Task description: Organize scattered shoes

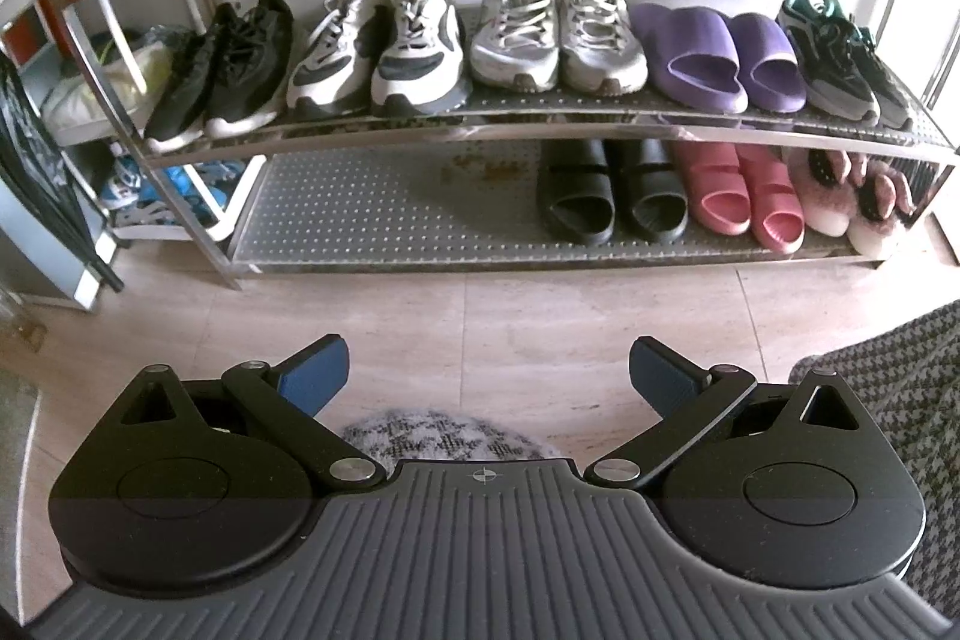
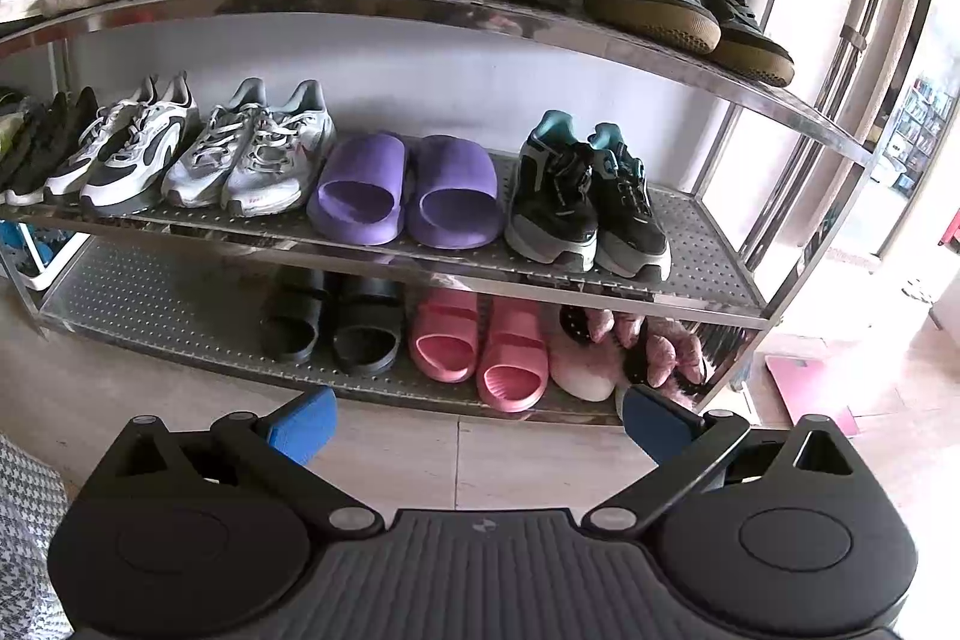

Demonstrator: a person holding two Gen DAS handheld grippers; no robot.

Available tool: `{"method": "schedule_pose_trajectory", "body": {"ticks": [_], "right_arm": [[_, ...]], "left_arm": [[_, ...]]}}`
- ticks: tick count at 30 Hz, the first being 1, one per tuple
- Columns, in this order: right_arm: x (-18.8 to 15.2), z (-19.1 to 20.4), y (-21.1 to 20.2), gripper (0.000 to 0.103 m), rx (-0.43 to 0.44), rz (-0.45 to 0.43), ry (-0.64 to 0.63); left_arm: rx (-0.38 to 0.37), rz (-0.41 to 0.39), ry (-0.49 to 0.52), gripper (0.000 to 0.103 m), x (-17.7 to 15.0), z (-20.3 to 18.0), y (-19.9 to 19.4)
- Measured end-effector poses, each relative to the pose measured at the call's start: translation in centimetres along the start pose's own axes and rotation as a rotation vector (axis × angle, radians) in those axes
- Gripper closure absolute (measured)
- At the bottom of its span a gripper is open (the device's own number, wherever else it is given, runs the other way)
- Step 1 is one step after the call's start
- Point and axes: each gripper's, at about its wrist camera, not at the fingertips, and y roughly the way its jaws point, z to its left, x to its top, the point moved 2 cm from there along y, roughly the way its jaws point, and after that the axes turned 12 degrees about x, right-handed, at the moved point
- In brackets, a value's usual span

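Pale tiled floor (image 1: pixel 420 316) before a chrome shoe rack (image 1: pixel 480 133). My left tool (image 1: pixel 489 379) and right tool (image 2: pixel 480 427) both hang over the floor, fingers spread apart, nothing held. Purple slides (image 2: pixel 408 190) sit paired on the middle shelf, pink slides (image 2: pixel 480 346) and black sandals (image 1: pixel 609 196) on the bottom shelf.

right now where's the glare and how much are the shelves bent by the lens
Right wrist view: daylight blows out the doorway at right, washing the floor there. Left wrist view: light is even, with only a bright strip at the right edge; the middle shelf rail bows upward. Both views curve the rack edges; centres stay sharp.
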Motion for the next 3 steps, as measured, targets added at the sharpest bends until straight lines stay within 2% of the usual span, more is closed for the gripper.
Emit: {"method": "schedule_pose_trajectory", "body": {"ticks": [3], "right_arm": [[0.02, -0.02, 0.0, 0.002, -0.001, 0.001, 0.001]], "left_arm": [[-0.003, -0.003, -0.003, 0.001, -0.02, 0.03, -0.05]]}}
